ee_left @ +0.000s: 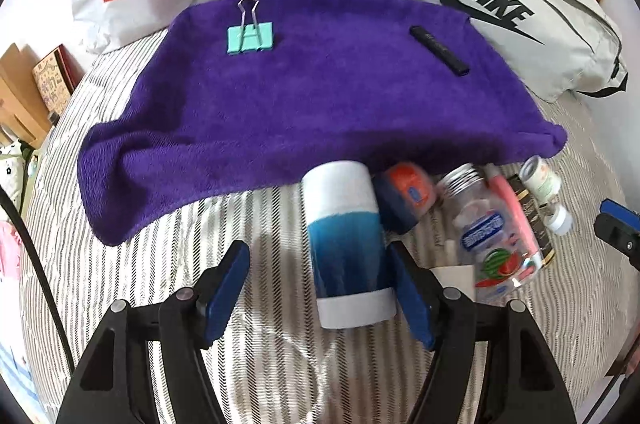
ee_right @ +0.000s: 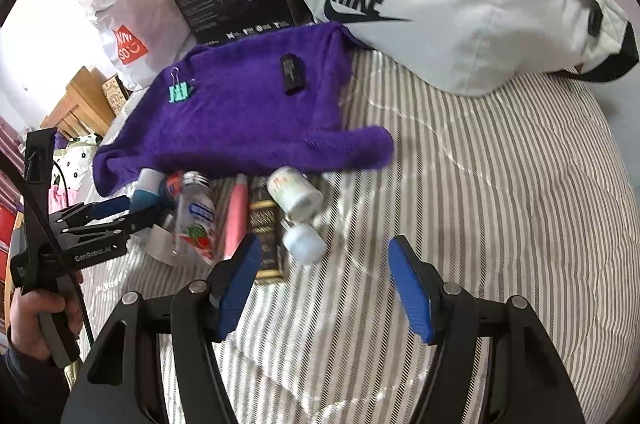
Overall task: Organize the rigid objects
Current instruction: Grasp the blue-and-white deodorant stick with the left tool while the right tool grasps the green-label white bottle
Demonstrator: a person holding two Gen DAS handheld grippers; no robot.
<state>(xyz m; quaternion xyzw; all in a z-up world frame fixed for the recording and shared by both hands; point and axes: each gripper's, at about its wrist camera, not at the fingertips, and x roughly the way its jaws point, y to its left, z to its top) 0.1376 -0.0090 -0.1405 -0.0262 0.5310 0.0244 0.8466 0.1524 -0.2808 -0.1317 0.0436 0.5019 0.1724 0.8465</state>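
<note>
Judging progress early: clip (ee_left: 250, 39) and stick (ee_left: 439, 50) placed on towel (ee_left: 320, 96); I hold both claws spread, left gripper (ee_left: 320, 288) around tube (ee_left: 347, 244), right gripper (ee_right: 324, 284) empty.

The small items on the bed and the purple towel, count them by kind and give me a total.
Bottles or tubes: 5, blue-white, clear, pink, white, vial
Binder clip: 1
Black stick: 1
Orange-blue case: 1
Black-gold box: 1
Total: 9

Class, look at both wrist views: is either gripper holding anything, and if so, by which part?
Nothing is held. The left gripper is open around the blue-and-white tube, its pads not closed on it. The right gripper is open over bare bedsheet.
</note>
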